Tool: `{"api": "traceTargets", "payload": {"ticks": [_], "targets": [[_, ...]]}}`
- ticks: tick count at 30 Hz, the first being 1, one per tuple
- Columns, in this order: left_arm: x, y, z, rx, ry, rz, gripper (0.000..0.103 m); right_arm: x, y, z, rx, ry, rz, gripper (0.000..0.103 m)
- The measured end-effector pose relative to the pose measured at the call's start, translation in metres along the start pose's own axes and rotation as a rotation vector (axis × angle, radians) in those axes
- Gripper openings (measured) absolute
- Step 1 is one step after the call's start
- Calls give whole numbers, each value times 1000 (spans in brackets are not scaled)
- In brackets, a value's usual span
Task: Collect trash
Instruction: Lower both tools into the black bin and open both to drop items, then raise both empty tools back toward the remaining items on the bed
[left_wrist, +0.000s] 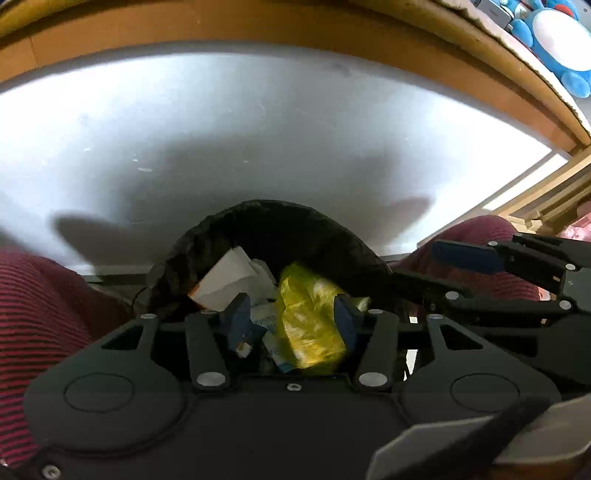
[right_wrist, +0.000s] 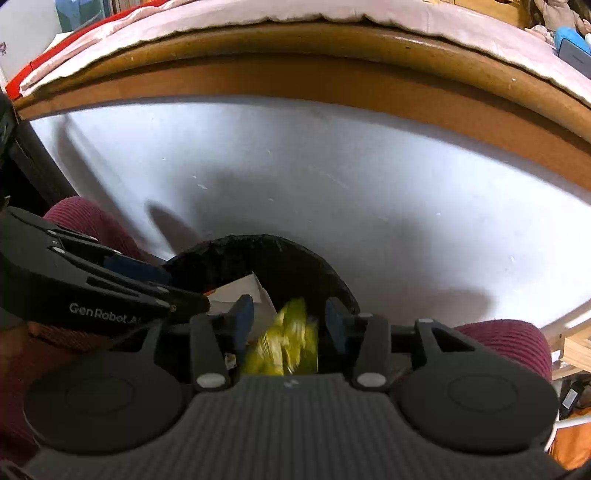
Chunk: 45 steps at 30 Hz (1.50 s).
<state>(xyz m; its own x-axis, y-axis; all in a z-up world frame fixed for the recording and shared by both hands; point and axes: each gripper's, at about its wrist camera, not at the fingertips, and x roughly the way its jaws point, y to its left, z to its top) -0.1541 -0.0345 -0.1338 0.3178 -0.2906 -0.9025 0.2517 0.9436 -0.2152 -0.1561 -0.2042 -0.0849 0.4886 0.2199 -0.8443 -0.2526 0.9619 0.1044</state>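
A bin lined with a black bag (left_wrist: 280, 218) stands open directly below both grippers. Inside lie a crumpled yellow wrapper (left_wrist: 310, 325), a white carton (left_wrist: 225, 280) and a blue-and-white packet (left_wrist: 264, 321). My left gripper (left_wrist: 291, 317) hovers over the bin mouth, open, its blue pads apart with the trash visible between them. In the right wrist view the black bag (right_wrist: 295, 254) holds the carton (right_wrist: 240, 291), and the yellow wrapper (right_wrist: 284, 343) shows blurred between the spread fingers of my right gripper (right_wrist: 284, 317), which is open. Each gripper shows in the other's view, right (left_wrist: 413, 262) and left (right_wrist: 188, 288).
A person's knees in maroon ribbed trousers (left_wrist: 40, 317) (right_wrist: 506, 343) flank the bin. White floor (left_wrist: 258, 147) stretches ahead to a wooden bed frame (right_wrist: 295, 77). A blue plush toy (left_wrist: 554, 37) lies on the bed at top right, and wooden slats (left_wrist: 546, 199) stand at the right.
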Motion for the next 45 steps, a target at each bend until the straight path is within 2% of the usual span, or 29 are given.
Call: {"api": "traceTargets", "payload": {"ticks": [5, 10, 16, 22, 30, 37, 42, 44, 45], "targets": [[-10, -3, 4, 7, -26, 18, 53, -17, -7, -1, 15, -23, 24, 63], [-28, -4, 11, 13, -74, 23, 57, -38, -14, 8, 29, -98, 98, 68], [-72, -5, 27, 37, -231, 27, 77, -73, -24, 32, 17, -252, 161, 78], [-114, -5, 43, 41, -403, 35, 84, -102, -34, 55, 5, -408, 175, 86], [-136, 0, 77, 7, -528, 70, 86, -108, -46, 93, 21, -506, 106, 88], [-128, 8, 117, -22, -597, 108, 86, -89, -55, 125, 45, -520, 44, 88], [-122, 20, 151, -95, -647, 90, 86, -76, -60, 139, 74, -516, 42, 88], [-119, 23, 165, -119, -671, 85, 84, -73, -60, 142, 77, -519, 39, 88], [-118, 24, 171, -122, -681, 85, 77, -71, -60, 143, 77, -522, 39, 88]]}}
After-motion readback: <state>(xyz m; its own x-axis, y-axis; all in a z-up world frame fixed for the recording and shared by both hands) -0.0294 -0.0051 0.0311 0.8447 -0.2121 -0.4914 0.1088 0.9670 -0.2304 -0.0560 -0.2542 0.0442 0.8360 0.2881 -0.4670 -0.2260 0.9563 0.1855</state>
